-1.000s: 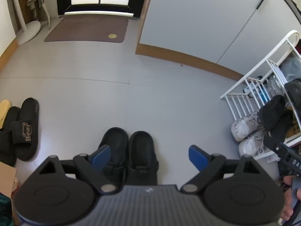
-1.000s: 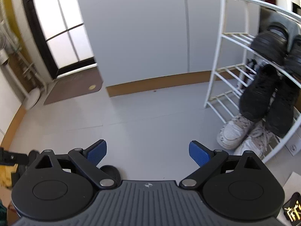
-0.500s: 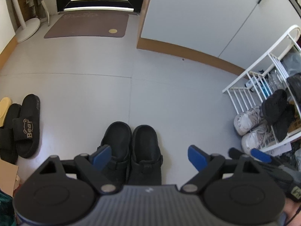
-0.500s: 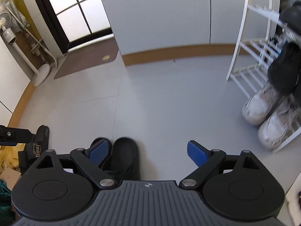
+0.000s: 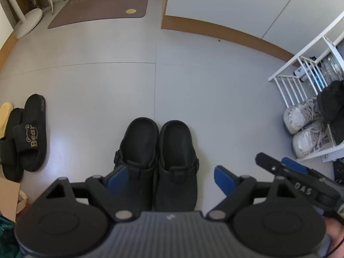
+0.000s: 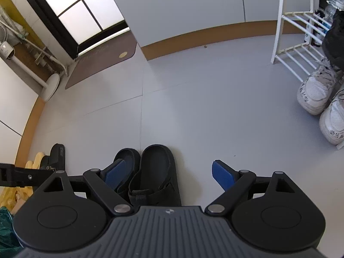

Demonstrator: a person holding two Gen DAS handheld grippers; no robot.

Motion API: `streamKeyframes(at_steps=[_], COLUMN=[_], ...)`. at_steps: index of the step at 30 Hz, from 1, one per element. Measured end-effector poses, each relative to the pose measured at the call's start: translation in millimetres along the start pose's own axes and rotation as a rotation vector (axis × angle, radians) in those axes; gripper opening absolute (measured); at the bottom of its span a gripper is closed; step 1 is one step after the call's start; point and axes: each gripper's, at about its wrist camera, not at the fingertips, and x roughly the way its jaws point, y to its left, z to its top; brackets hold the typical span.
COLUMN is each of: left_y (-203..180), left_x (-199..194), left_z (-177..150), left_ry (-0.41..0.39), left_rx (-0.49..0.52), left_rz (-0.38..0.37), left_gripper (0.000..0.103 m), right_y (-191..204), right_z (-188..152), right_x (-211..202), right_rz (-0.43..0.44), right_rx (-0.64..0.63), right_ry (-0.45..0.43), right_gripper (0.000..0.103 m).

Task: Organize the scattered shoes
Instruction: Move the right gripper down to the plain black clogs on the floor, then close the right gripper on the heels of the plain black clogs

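Grey floor (image 5: 215, 86), paired black clogs (image 5: 159, 150) beneath spread, empty jaws of both grippers (image 5: 169, 176)

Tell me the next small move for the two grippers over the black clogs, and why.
Probably keep lowering both. The black clogs sit side by side on the floor, away from the white rack. The left gripper and the right gripper are both open, holding nothing, above the pair. Straddle one clog with each before closing.
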Motion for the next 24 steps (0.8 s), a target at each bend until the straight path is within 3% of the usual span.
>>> streamKeyframes(at_steps=[12, 16, 24], left_y=[6, 8, 13], left_x=[12, 22, 51], left_z=[5, 10, 25], left_ry=[0.023, 0.038, 0.08], left_rx=[-0.005, -0.008, -0.006], left_rz=[0.043, 0.062, 0.119], left_gripper=[0.089, 0.089, 0.089], right_y=[11, 15, 11], right_z=[-20, -27, -40], right_x=[54, 74, 98], right_rz=[0.045, 0.062, 0.075], right_rx=[0.02, 0.051, 0.16], right_ry=[0.082, 0.107, 0.084], right_gripper=[0.091, 0.081, 0.078])
